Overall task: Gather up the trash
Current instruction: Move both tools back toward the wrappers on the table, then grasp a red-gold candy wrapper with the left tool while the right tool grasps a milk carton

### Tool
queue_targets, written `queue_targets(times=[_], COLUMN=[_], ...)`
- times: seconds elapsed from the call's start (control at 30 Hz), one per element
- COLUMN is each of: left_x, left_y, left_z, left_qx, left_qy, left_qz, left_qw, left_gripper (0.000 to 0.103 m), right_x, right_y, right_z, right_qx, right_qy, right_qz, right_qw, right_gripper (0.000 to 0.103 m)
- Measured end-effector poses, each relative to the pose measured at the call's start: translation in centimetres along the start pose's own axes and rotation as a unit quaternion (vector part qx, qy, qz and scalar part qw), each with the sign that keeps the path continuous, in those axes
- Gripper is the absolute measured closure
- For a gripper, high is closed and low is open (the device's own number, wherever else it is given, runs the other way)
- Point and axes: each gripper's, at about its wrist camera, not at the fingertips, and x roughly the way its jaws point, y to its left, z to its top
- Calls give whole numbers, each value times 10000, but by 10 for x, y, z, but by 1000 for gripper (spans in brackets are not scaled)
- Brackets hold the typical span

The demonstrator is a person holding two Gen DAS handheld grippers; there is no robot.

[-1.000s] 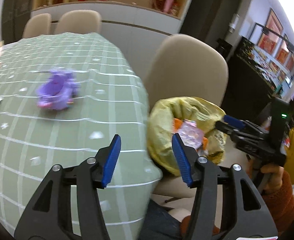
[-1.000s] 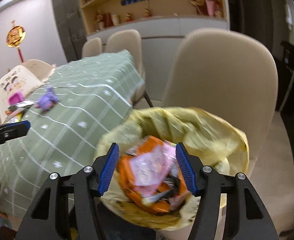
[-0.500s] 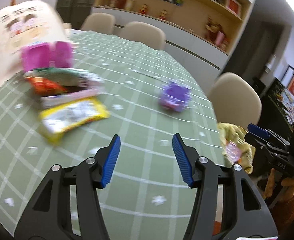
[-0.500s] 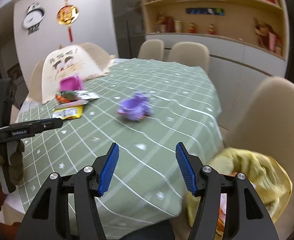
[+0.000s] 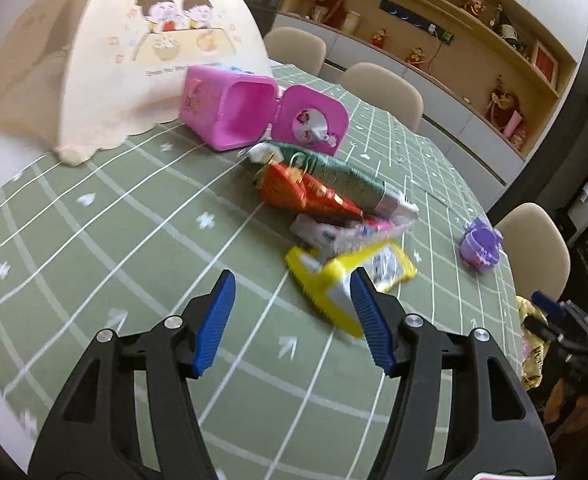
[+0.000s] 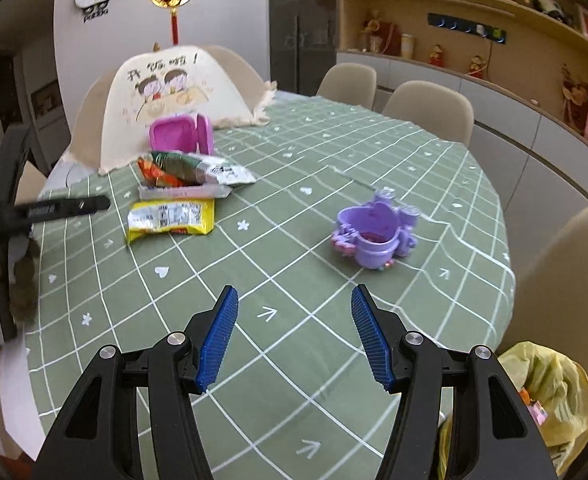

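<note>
A pile of snack wrappers lies on the green checked tablecloth (image 5: 94, 240): a yellow wrapper (image 5: 353, 276), an orange one (image 5: 301, 192), a green one (image 5: 345, 176) and a pink-white one (image 5: 333, 232). My left gripper (image 5: 292, 322) is open and empty, just in front of the yellow wrapper (image 6: 172, 220). My right gripper (image 6: 294, 336) is open and empty over the table's near edge. A yellow trash bag (image 6: 549, 396) with wrappers inside hangs low at the right, beside the table.
A pink open box (image 5: 234, 116) and a cream food cover (image 5: 134, 60) stand behind the wrappers. A purple toy cup (image 6: 373, 236) sits mid-table. Beige chairs (image 6: 429, 108) ring the table. The left gripper (image 6: 46, 212) shows at the right wrist view's left edge.
Both grippers have swung away from the yellow trash bag to the table. The left one has come close to the wrapper pile. Both stay open.
</note>
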Motion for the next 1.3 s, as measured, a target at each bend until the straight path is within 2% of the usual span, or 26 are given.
queue_targets(times=[0.17,0.2,0.3,0.4,0.5,0.53,0.6,0.7,0.9,0.97,1.07,1.17,1.23,1.3], left_x=[14,17,31,56,83,91,97,91,55,41,15,-11,-23,-32], left_y=[-6,-9,-16,-9,7,10,13,9,-4,-3,14,30,40,48], left_z=[36,45,73,96,103,102,95,80,40,33,31,25,20,10], left_qx=[-78,-50,292,362,161,184,287,521,1000,965,519,191,91,-2], left_qy=[-261,-366,-709,-579,-194,-33,209,430,730,646,351,79,-33,-17], left_qz=[-150,-115,308,588,572,522,353,77,-449,-447,-347,-168,-24,42], left_qw=[9995,9993,9966,9959,9980,9985,9987,9977,9913,9922,9974,9996,9999,10000], left_gripper=[46,46,45,45,45,45,53,55,55,54,49,45,45,45], right_x=[17,20,27,32,36,37,38,37,51,63,81,96,105,118], right_y=[-1,-2,-5,-9,-12,-13,-15,-14,15,34,61,91,108,119], right_z=[-2,-2,-1,0,4,7,16,32,73,86,97,101,101,99], right_qx=[2,15,76,128,131,122,83,-13,-672,-956,-1199,-1594,-1918,-2176], right_qy=[162,192,269,309,349,355,309,180,117,161,433,618,682,764], right_qz=[106,146,260,369,434,439,448,592,1376,1628,2142,2438,2338,2055], right_qw=[9998,9997,9993,9988,9984,9983,9985,9981,9881,9819,9685,9546,9507,9511], right_gripper=[47,47,47,47,47,47,47,47,47,47,47,47,47,47])
